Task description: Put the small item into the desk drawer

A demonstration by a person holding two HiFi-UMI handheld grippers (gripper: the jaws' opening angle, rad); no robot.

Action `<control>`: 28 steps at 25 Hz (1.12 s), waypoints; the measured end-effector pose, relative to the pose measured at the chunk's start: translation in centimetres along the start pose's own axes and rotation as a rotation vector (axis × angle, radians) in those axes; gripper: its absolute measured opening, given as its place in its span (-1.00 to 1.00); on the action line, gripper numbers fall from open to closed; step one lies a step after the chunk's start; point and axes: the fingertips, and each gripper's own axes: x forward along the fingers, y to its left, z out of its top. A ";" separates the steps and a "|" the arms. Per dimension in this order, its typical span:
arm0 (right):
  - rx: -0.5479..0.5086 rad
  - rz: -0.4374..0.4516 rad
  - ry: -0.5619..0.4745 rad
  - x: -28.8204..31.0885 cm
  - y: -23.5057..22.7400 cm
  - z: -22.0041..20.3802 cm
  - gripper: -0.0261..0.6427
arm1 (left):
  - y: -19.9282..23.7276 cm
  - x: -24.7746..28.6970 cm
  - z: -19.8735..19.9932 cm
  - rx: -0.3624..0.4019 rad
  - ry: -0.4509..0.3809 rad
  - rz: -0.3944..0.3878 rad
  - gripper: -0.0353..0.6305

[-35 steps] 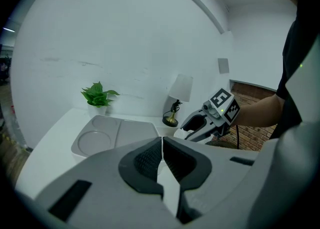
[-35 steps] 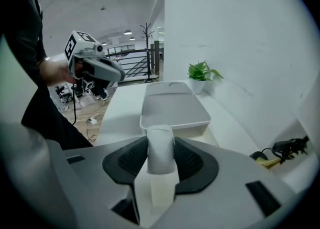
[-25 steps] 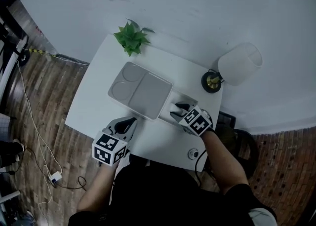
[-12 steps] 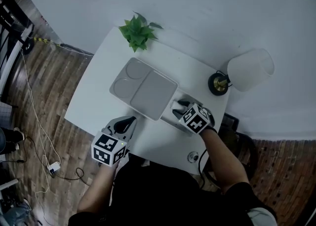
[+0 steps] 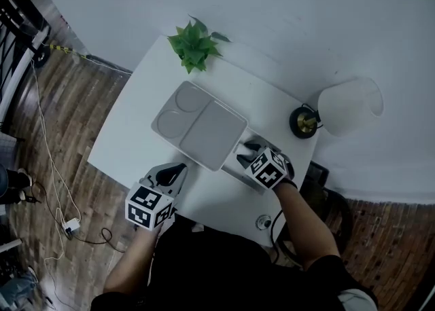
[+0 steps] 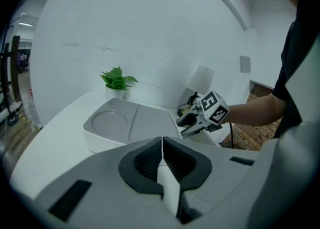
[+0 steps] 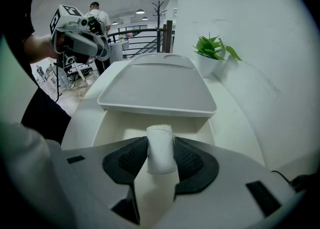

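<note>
A small white packet point(image 7: 160, 145) sits pinched between the dark pads of my right gripper point(image 7: 160, 160), which is shut on it. In the head view this gripper point(image 5: 247, 154) hovers over the open cream desk drawer point(image 5: 232, 170) at the right side of the white desk point(image 5: 136, 133). The drawer's inside point(image 7: 125, 125) lies straight below the packet. My left gripper point(image 5: 175, 169) rests near the desk's front edge, left of the drawer. Its jaws point(image 6: 162, 158) are shut with nothing between them.
A grey two-part tray point(image 5: 199, 125) lies mid-desk, its near edge point(image 7: 155, 107) overhanging the drawer's back. A potted plant point(image 5: 194, 46) stands at the far edge and a white-shaded lamp point(image 5: 348, 106) at the right. Cables point(image 5: 41, 160) trail on the wooden floor.
The head view has shifted a little. Both grippers keep their places over the desk, and the right one still holds the packet above the drawer.
</note>
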 end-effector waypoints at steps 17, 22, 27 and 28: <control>0.051 -0.029 -0.041 -1.0 0.6 0.5 -0.59 | -0.5 -1.7 -0.4 0.011 -0.006 -0.010 -0.84; 0.071 -0.075 -0.059 -2.2 0.7 0.7 -0.59 | -0.8 -2.6 -0.5 0.021 -0.019 -0.023 -0.84; 0.106 -0.127 -0.066 -4.1 1.5 0.0 -0.59 | -1.7 -4.0 -0.8 0.035 -0.040 -0.045 -0.84; 0.118 -0.141 -0.073 -4.7 1.6 -0.1 -0.60 | -1.8 -4.2 -0.8 0.039 -0.044 -0.049 -0.84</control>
